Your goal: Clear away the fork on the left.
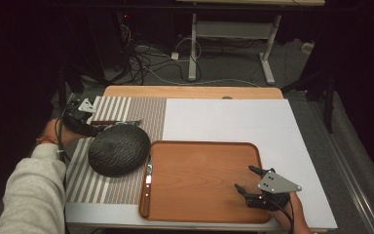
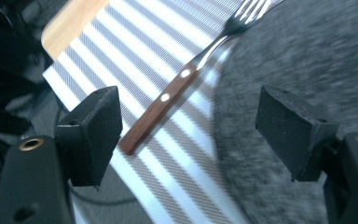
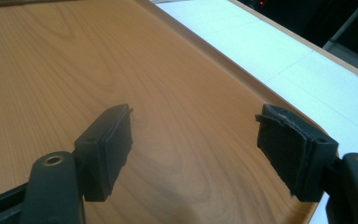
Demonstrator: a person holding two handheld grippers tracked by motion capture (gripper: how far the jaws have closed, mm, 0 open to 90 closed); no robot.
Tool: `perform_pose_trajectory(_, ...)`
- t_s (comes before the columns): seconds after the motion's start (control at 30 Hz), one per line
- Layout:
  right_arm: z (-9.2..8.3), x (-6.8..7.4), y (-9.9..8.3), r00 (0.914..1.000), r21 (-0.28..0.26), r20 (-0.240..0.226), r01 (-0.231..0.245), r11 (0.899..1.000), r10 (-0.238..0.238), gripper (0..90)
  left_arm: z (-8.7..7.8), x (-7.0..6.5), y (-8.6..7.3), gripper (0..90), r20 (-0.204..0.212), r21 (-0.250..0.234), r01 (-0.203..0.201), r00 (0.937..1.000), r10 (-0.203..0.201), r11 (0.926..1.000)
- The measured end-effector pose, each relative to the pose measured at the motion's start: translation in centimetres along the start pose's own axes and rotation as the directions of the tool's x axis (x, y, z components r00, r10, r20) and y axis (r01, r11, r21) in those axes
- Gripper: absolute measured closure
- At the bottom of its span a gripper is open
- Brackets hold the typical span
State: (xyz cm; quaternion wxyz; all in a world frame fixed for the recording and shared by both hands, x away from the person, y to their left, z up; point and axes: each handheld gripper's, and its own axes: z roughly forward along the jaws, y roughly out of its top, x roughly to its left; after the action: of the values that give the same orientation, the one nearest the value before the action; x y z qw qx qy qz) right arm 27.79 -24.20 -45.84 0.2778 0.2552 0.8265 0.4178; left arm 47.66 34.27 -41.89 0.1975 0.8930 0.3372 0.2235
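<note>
Fork lies on the striped mat just beside the dark round plate; left tool hovers over its wooden handle, jaws apart. Right tool, jaws apart, hangs over the wooden tray.

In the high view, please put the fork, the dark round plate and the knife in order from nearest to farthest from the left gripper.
From the left gripper:
1. Fork, on the striped mat, right at the jaws.
2. Dark round plate, just below the fork on the mat.
3. Knife, farthest, along the wooden tray's left edge.
</note>
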Motion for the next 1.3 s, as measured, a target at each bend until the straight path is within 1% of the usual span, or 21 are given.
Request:
perform_pose_trajectory(0.1, 0.0, 0.0, 0.0, 1.0000, 0.011, -0.001, -0.002, 1.000, 0.002, 26.9, 1.1, 1.3, 0.5, 22.8, -0.002, 0.048, 0.009, 1.0000, -0.009, 0.9988)
perform_pose_trajectory(0.2, 0.1, 0.0, 0.0, 1.0000, 0.020, -0.005, -0.004, 1.000, 0.004, 26.9, 2.5, 2.1, 0.7, 22.9, 0.005, 0.095, 0.012, 0.9999, -0.013, 0.9954)
perform_pose_trajectory(0.23, 0.1, 0.1, 0.0, 1.0000, 0.022, -0.007, -0.004, 1.000, 0.004, 26.9, 2.9, 2.4, 0.8, 22.9, 0.017, 0.104, 0.012, 0.9998, -0.014, 0.9945)
perform_pose_trajectory(0.27, 0.2, 0.1, 0.0, 0.9999, 0.022, -0.011, 0.000, 1.000, 0.000, 26.9, 3.3, 2.6, 0.8, 23.3, 0.022, 0.101, 0.020, 0.9995, -0.022, 0.9947)
perform_pose_trajectory(0.33, 0.3, 0.2, 0.0, 0.9999, 0.027, -0.012, 0.001, 1.000, 0.000, 26.9, 4.0, 2.7, 0.9, 23.9, 0.018, 0.102, 0.019, 0.9996, -0.021, 0.9946)
perform_pose_trajectory(0.4, 0.4, 0.3, 0.1, 0.9999, 0.036, -0.013, 0.004, 0.999, -0.003, 26.9, 4.8, 2.8, 0.8, 24.6, 0.026, 0.119, 0.014, 0.9995, -0.018, 0.9928)
perform_pose_trajectory(0.47, 0.5, 0.3, 0.1, 0.9998, 0.041, -0.018, 0.008, 0.999, -0.007, 26.9, 5.5, 2.9, 0.5, 25.3, 0.035, 0.137, 0.022, 0.9990, -0.027, 0.9903)
perform_pose_trajectory(0.57, 0.5, 0.4, 0.1, 0.9998, 0.044, -0.020, 0.006, 0.999, -0.005, 26.9, 6.0, 3.1, 0.3, 25.4, 0.036, 0.138, 0.033, 0.9986, -0.038, 0.9899)
perform_pose_trajectory(0.63, 0.5, 0.5, 0.1, 0.9998, 0.047, -0.021, 0.004, 0.999, -0.003, 27.0, 6.2, 3.2, 0.2, 26.3, 0.037, 0.140, 0.032, 0.9986, -0.037, 0.9896)
perform_pose_trajectory(0.73, 0.6, 0.5, 0.1, 0.9996, 0.050, -0.028, 0.004, 0.999, -0.002, 27.1, 6.6, 3.2, 0.2, 27.0, 0.059, 0.144, 0.030, 0.9975, -0.039, 0.9892)
perform_pose_trajectory(0.83, 0.7, 0.5, 0.2, 0.9995, 0.052, -0.030, 0.009, 0.999, -0.007, 27.3, 6.8, 3.2, 0.2, 27.8, 0.065, 0.123, 0.038, 0.9968, -0.046, 0.9917)
perform_pose_trajectory(0.9, 0.7, 0.5, 0.2, 0.9995, 0.055, -0.031, 0.006, 0.998, -0.005, 27.3, 6.9, 3.2, 0.2, 29.0, 0.080, 0.107, 0.049, 0.9951, -0.057, 0.9930)
perform_pose_trajectory(0.97, 0.8, 0.5, 0.2, 0.9994, 0.056, -0.033, 0.009, 0.998, -0.007, 27.3, 6.9, 3.2, 0.1, 32.8, 0.099, 0.097, 0.064, 0.9923, -0.074, 0.9932)
perform_pose_trajectory(1.0, 0.8, 0.6, 0.2, 0.9993, 0.059, -0.037, 0.006, 0.998, -0.003, 27.3, 6.9, 3.2, 0.0, 35.8, 0.117, 0.092, 0.073, 0.9896, -0.084, 0.9931)
perform_pose_trajectory(1.03, 0.9, 0.6, 0.1, 0.9992, 0.061, -0.038, 0.012, 0.998, -0.009, 27.3, 6.9, 3.3, -0.2, 42.6, 0.150, 0.081, 0.079, 0.9845, -0.091, 0.9935)
perform_pose_trajectory(1.07, 0.9, 0.6, 0.1, 0.9992, 0.063, -0.038, 0.015, 0.998, -0.012, 27.3, 6.7, 3.0, -0.3, 47.2, 0.151, 0.105, 0.129, 0.9780, -0.144, 0.9861)
perform_pose_trajectory(1.1, 0.9, 0.6, 0.1, 0.9992, 0.061, -0.039, 0.014, 0.998, -0.011, 27.4, 6.7, 2.9, -0.3, 47.5, 0.155, 0.105, 0.137, 0.9761, -0.152, 0.9850)
perform_pose_trajectory(1.13, 0.9, 0.6, 0.1, 0.9993, 0.061, -0.038, 0.010, 0.998, -0.007, 27.3, 6.8, 3.2, -0.2, 50.0, 0.177, 0.080, 0.101, 0.9775, -0.114, 0.9916)
perform_pose_trajectory(1.2, 0.8, 0.5, 0.1, 0.9993, 0.060, -0.036, 0.009, 0.998, -0.007, 27.4, 6.8, 2.9, -0.1, 54.8, 0.183, 0.088, 0.102, 0.9761, -0.117, 0.9909)
perform_pose_trajectory(1.23, 0.8, 0.5, 0.1, 0.9993, 0.057, -0.036, 0.008, 0.998, -0.006, 27.4, 6.7, 2.8, 0.0, 56.2, 0.192, 0.094, 0.095, 0.9751, -0.111, 0.9911)
perform_pose_trajectory(1.3, 0.7, 0.6, 0.2, 0.9993, 0.058, -0.036, 0.011, 0.998, -0.009, 27.5, 6.5, 2.6, 0.2, 59.3, 0.195, 0.111, 0.075, 0.9762, -0.096, 0.9910)
